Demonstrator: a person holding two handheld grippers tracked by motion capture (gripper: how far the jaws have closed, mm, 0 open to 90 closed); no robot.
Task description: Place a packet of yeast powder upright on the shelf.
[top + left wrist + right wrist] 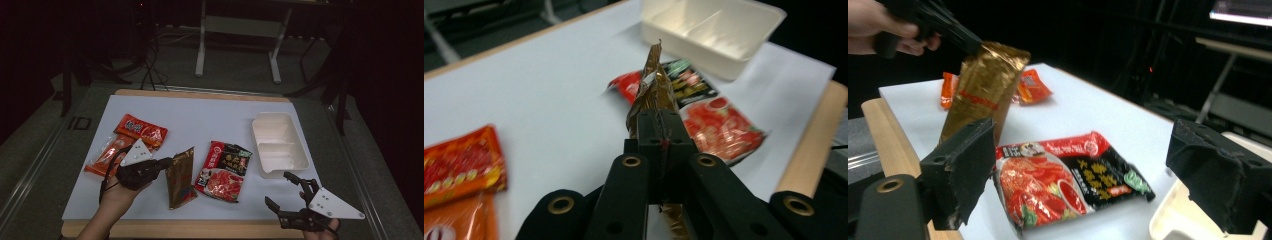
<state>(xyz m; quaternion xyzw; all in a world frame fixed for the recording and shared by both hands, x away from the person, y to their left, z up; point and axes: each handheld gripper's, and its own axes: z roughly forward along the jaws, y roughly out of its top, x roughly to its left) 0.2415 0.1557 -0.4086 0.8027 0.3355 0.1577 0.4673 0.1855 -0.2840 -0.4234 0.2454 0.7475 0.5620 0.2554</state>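
Gold packet (180,176) hangs pinched in left gripper (169,163), above table (210,115).

Dim room; grey floor (235,70); white table frame (240,30) behind; cables (150,65) on floor.

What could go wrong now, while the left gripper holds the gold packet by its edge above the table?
1. The left gripper pinches only the top edge of the gold packet, so the packet may slip out or swing.
2. The packet hangs close to the red and black packet; moving it toward the white tray may drag or push that packet.
3. The right gripper waits open near the tray and may bump it.
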